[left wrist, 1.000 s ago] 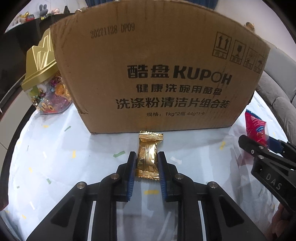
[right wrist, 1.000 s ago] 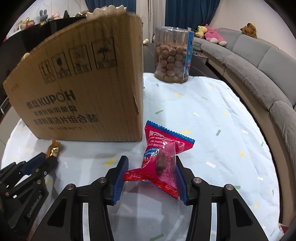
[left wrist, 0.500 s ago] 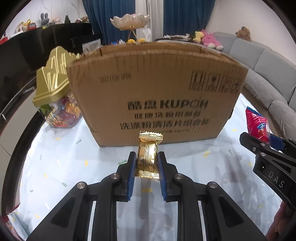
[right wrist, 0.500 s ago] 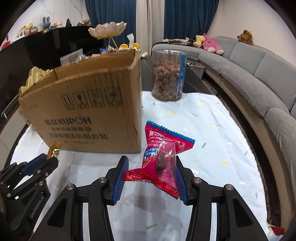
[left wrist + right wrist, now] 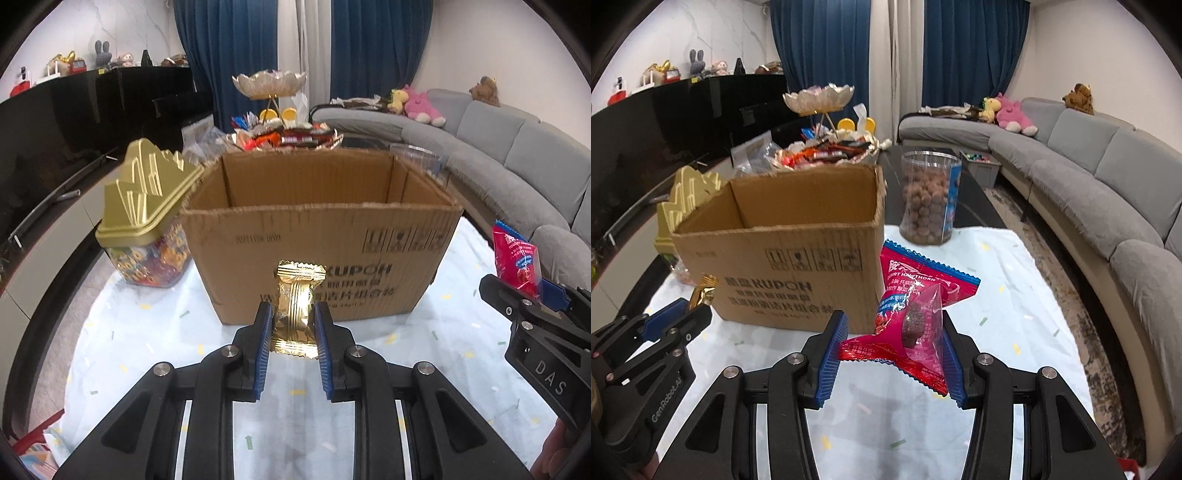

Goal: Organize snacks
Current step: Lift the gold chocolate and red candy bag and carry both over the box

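Both grippers have risen since the earlier frames: the cardboard box (image 5: 321, 243), formerly seen only by its front wall, now shows its open top and bare inner walls. Left gripper (image 5: 293, 328) is clamped on a gold-wrapped candy (image 5: 295, 306), held upright clear of the tablecloth (image 5: 147, 332), in front of the box's printed face. Right gripper (image 5: 892, 350) is closed on a red hawthorn snack packet (image 5: 916, 314), held tilted off the cloth just beside the box's right front corner. Left of the box stands a clear candy jar with a gold lid (image 5: 144, 206), touching or nearly touching its wall; which cannot be told. Behind the box's right side stands a clear tub of brown snack balls (image 5: 929, 199). Behind the box rises a tiered dish piled with wrapped sweets (image 5: 827, 147). Grey sofa (image 5: 1108, 177) lies well to the right of the box
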Demonstrator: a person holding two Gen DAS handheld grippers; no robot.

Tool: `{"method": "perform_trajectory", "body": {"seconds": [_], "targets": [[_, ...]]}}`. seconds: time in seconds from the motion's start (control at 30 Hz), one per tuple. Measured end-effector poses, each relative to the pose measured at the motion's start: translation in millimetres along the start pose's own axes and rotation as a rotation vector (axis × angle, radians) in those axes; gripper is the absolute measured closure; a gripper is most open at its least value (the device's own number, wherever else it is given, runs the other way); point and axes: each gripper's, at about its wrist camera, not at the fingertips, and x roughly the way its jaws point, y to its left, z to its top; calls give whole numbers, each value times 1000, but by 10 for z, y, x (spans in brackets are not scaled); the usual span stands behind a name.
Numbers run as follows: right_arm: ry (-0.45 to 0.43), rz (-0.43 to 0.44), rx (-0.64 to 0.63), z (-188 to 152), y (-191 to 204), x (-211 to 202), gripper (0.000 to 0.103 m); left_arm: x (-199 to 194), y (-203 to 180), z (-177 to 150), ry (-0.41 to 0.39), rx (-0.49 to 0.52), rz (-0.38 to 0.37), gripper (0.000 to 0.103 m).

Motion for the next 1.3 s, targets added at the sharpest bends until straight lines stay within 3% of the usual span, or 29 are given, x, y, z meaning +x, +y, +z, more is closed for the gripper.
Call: {"method": "perform_trajectory", "body": {"seconds": [0.67,1.3], "targets": [[-114,54,-43,461,241,-411,54,-344,193,516,-100,-49,27,79],[-176,89,-91,1056,355,-322,54,-231,257,1035,-139,-51,23,79]]}}
